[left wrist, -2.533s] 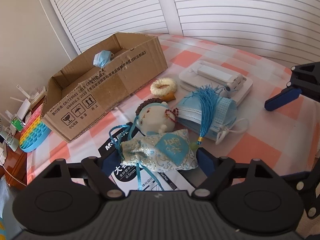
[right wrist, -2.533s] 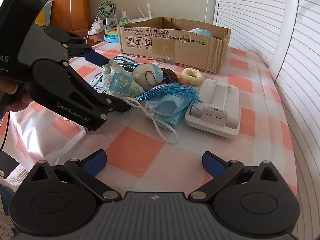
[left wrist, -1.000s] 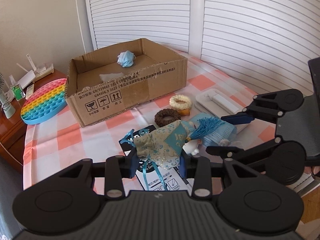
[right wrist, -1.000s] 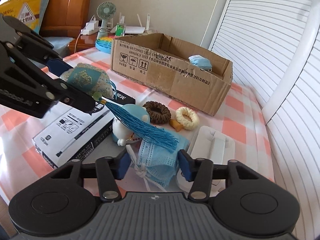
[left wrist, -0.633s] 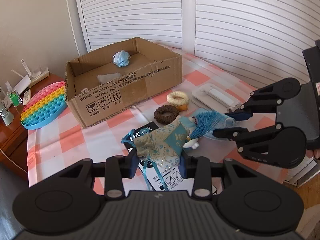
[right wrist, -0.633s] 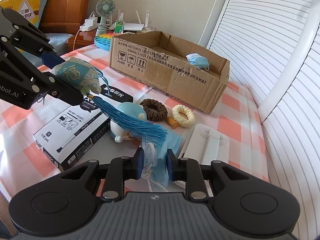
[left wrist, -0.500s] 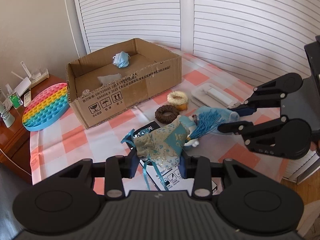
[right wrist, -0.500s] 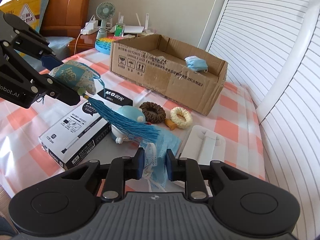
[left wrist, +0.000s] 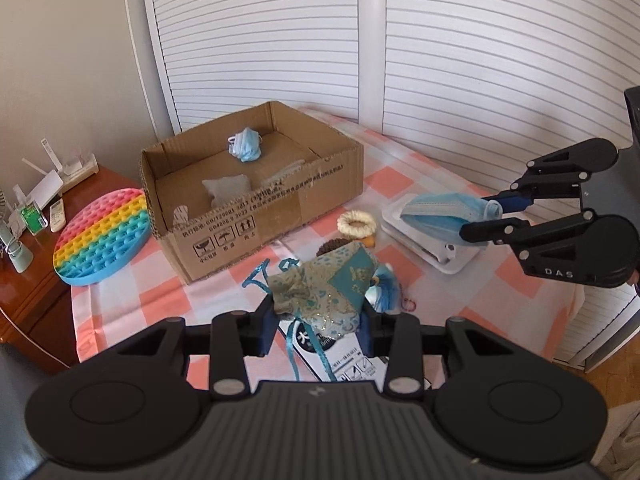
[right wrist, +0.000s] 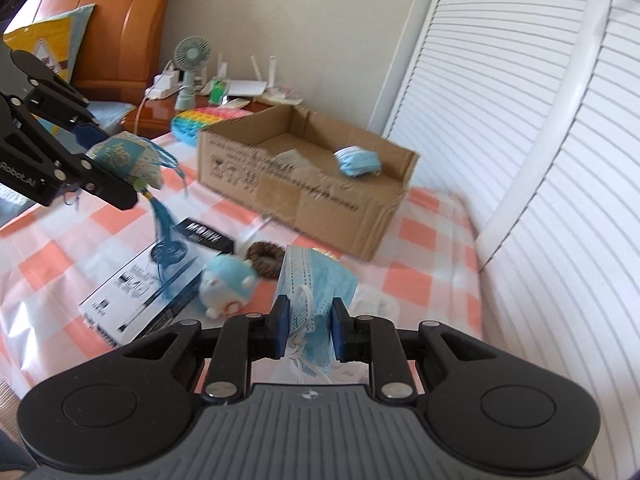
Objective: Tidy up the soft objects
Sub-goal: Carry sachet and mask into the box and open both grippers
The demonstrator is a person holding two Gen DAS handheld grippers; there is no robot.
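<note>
Right claw (right wrist: 307, 322) pinches mask (right wrist: 316, 280) clear above tablecloth (right wrist: 420, 240).

A: What sits at the far left of the left wrist view?

B: A rainbow pop-it pad (left wrist: 102, 238), lying on a wooden cabinet (left wrist: 24, 308) beside the checked table (left wrist: 132, 300). Further left there are white routers (left wrist: 60, 172) and small remotes.

A: And in the right wrist view?

B: A small green desk fan (right wrist: 192, 70) stands upper left of centre, a wooden headboard (right wrist: 108, 20) behind it. White louvred doors (right wrist: 540, 160) fill the right side.

A: Anything hard on the table?

B: A black-and-white pen box (right wrist: 148, 292) at lower left, and a white plastic stand (left wrist: 424, 236).
</note>
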